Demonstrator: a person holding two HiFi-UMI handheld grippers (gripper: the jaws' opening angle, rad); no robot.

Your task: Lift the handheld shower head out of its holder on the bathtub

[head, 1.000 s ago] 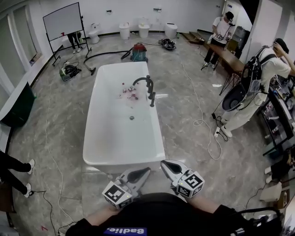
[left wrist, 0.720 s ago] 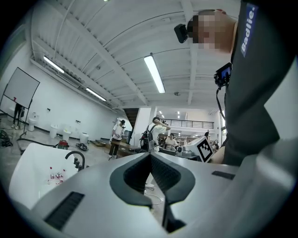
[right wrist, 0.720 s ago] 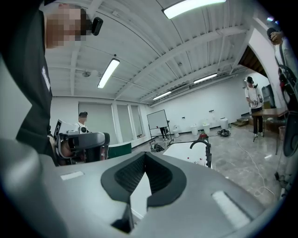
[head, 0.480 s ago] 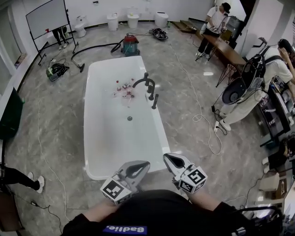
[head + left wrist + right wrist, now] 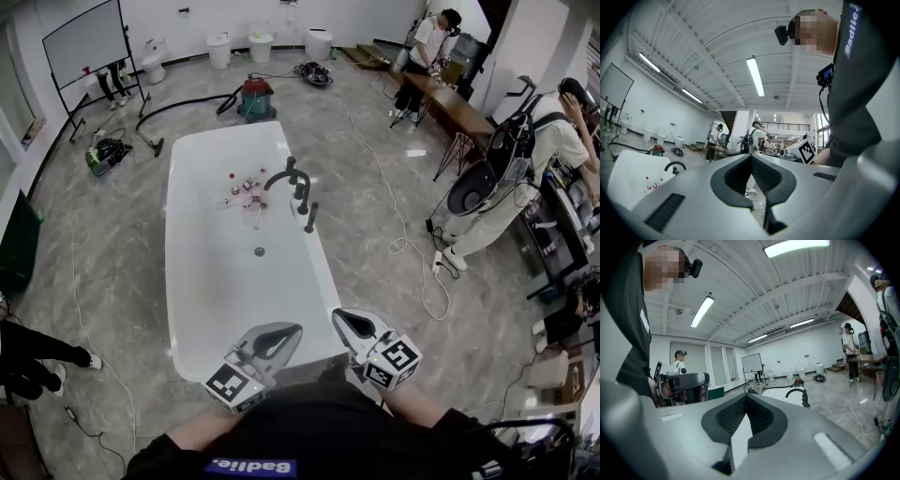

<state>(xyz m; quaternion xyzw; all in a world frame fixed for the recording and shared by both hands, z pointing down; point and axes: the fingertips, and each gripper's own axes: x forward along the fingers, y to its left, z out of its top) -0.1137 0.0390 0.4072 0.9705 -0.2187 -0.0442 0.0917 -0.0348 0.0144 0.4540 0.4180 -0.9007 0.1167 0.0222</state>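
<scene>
A white bathtub (image 5: pixel 192 281) stands lengthwise in front of me. On its right rim are a black arched faucet (image 5: pixel 281 174) and the dark handheld shower head (image 5: pixel 310 217), upright in its holder. My left gripper (image 5: pixel 292 330) and right gripper (image 5: pixel 339 319) hover side by side over the tub's near end, far short of the shower head. Both are shut and hold nothing. In the left gripper view the shut left gripper (image 5: pixel 751 157) points past the tub (image 5: pixel 628 173) and faucet (image 5: pixel 675 166). The right gripper view shows the shut right gripper (image 5: pixel 746 397) with the faucet (image 5: pixel 799 394) beyond it.
Several small bottles (image 5: pixel 246 186) lie in the tub's far half. A red vacuum cleaner (image 5: pixel 253 99) with its hose sits beyond the tub. A white cable (image 5: pixel 412 253) trails on the floor to the right. People stand at right (image 5: pixel 511 178), beside a table (image 5: pixel 459 108).
The tub has drawn closer and its near end now lies under the grippers. Both grippers stay shut and keep their places side by side.
</scene>
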